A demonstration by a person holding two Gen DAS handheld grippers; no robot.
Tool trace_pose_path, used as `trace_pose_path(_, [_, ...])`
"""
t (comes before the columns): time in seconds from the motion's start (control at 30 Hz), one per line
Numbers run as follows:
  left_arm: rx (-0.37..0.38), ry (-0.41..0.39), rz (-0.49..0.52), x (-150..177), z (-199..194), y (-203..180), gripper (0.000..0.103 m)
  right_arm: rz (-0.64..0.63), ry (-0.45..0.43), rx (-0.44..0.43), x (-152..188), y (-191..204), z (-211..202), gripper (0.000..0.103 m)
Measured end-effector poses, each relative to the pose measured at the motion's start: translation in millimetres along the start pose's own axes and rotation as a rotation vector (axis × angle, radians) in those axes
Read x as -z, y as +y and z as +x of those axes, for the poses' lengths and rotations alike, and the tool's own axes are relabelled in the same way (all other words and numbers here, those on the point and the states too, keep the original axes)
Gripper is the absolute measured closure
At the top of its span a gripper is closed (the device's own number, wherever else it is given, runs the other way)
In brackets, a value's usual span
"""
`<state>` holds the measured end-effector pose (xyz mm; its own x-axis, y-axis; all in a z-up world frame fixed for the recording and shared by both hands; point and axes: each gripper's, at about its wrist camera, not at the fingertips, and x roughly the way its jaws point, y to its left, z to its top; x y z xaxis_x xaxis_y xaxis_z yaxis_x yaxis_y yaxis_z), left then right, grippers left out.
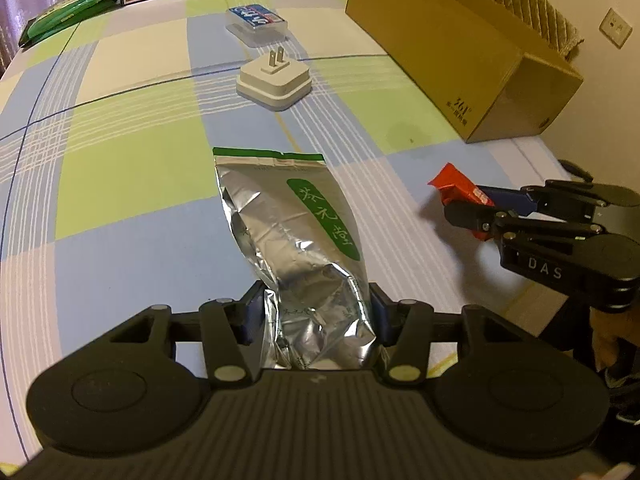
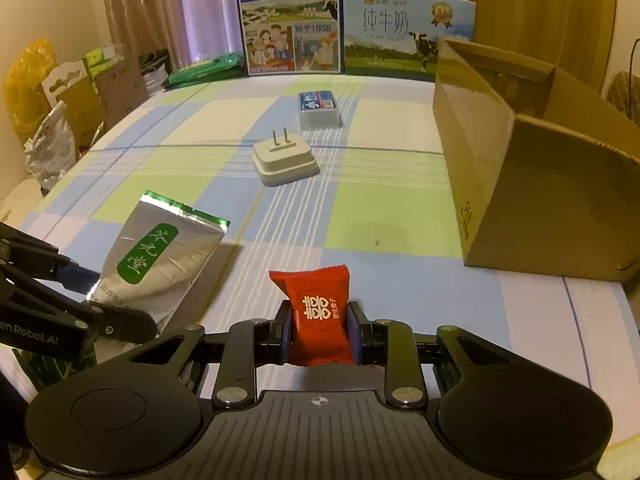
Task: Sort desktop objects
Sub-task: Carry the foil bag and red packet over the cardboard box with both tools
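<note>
Silver pouch (image 1: 298,240) pinched by left hand-held gripper (image 1: 316,316), pointing forward.

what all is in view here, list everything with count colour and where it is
foil pouch: 1, silver with green label, near table edge, gripped at its base
candy packet: 1, red, near edge, gripped
plug adapter: 1, white, mid-table, prongs up
small box: 1, clear with blue-and-white label, beyond the adapter
cardboard box: 1, brown, right side of table
milk cartons: 2, blue and white, standing at far edge
green packet: 1, far left corner
tablecloth: 1, blue, green and white checks
left gripper: 1, black, shut on the pouch
right gripper: 1, black, shut on the candy
</note>
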<state>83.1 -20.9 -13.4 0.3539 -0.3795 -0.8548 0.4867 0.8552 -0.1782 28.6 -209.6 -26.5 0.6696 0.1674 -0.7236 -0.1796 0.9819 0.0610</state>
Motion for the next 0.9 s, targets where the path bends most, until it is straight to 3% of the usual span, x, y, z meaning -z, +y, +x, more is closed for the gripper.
trace_pose_path(0.9, [0.027, -0.054, 0.011, -13, -22, -32, 0.056, 0.058, -0.055, 0.057, 1, -27, -40, 0.079])
